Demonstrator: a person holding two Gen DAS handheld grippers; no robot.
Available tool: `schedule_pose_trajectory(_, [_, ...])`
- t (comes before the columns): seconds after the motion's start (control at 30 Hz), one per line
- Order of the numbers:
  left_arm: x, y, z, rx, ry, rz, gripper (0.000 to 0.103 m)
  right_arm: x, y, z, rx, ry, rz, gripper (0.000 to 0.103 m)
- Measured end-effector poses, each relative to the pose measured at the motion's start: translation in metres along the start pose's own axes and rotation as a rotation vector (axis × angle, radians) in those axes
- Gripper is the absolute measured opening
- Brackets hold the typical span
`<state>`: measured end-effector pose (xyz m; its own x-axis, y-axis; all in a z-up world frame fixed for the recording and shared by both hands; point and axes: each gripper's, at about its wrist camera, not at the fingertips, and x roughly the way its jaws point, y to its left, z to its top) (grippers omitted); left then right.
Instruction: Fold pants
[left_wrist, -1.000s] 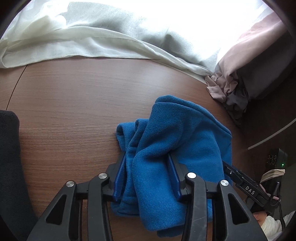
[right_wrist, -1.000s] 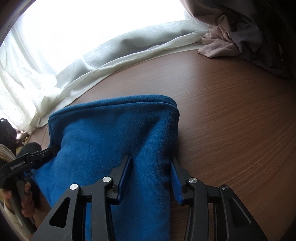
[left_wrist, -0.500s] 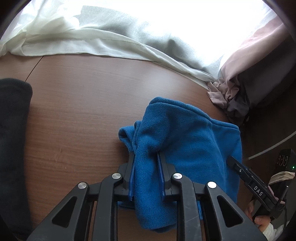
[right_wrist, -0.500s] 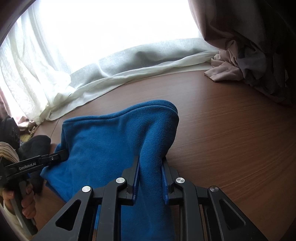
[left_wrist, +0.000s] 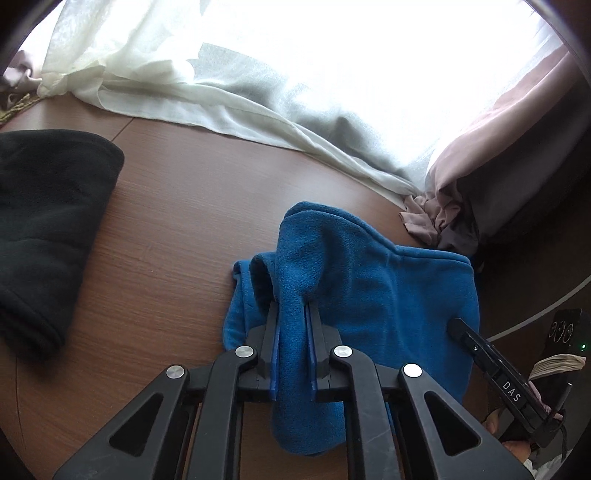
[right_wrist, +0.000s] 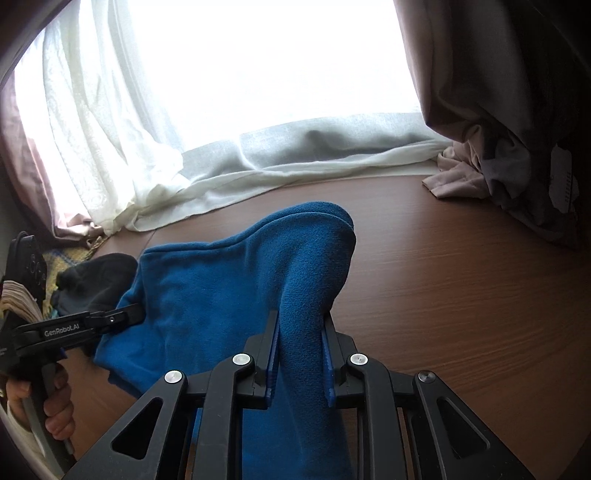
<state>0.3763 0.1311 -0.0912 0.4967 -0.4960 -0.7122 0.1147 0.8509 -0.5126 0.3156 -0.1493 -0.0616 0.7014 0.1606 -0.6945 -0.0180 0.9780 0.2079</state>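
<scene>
A: Where are the blue fleece pants (left_wrist: 388, 280) found?

B: They are seen bunched on the brown wood-grain bench (left_wrist: 177, 229), with two pinched ridges of cloth drawn up off the surface. One ridge is held by each gripper, and the cloth between them sags toward the bench.

A: How is the left gripper (left_wrist: 293, 314) set?

B: Its jaws are drawn narrow and are clamped on a fold of the blue fleece. The blue pads are pressed against the cloth on both sides, and a loose flap is seen hanging below the jaws toward the camera.

A: And the right gripper (right_wrist: 301, 325)?

B: Its jaws are closing, with a thick ridge of the same pants between them. The cloth is pressed by the pads and is pulled up into a peak beyond the fingertips. The same gripper is seen from the side in the left wrist view (left_wrist: 491, 365), its tip at the far edge of the fleece.

A: What else is shown?

B: A folded black garment (left_wrist: 48, 221) is laid on the bench, well apart from the pants to the left. A white sheer curtain (left_wrist: 207, 85) is draped along the far edge of the bench, and a pinkish-grey curtain (right_wrist: 491, 122) is bunched at the right. In the right wrist view a hand (right_wrist: 55, 410) is seen wrapped round the handle of the left gripper.
</scene>
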Motion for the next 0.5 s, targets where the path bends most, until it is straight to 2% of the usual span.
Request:
schedule_pose_trajectory(0.1, [-0.010, 0.009, -0.003, -0.033, -0.020, 0.003, 0.013, -0.003, 0.013, 0.004, -0.028, -0.002, 0.044, 0.019])
schedule_pose_trajectory(0.2, [-0.002, 0.022, -0.012, -0.047, 0.007, -0.002, 0.013, 0.004, 0.020, 0.002, -0.066, 0.006, 0.036, 0.019])
schedule_pose_trajectory(0.27, [0.006, 0.025, -0.019, -0.050, 0.022, -0.016, 0.014, 0.014, 0.018, -0.002, -0.085, 0.031, 0.013, 0.019])
schedule_pose_trajectory(0.37, [0.009, 0.020, -0.022, 0.008, 0.024, -0.027, 0.015, 0.025, 0.005, -0.008, -0.067, 0.051, -0.026, 0.019])
schedule_pose_trajectory(0.5, [0.012, 0.014, -0.013, 0.039, 0.037, -0.013, 0.023, 0.038, -0.006, -0.016, -0.038, 0.081, -0.072, 0.019])
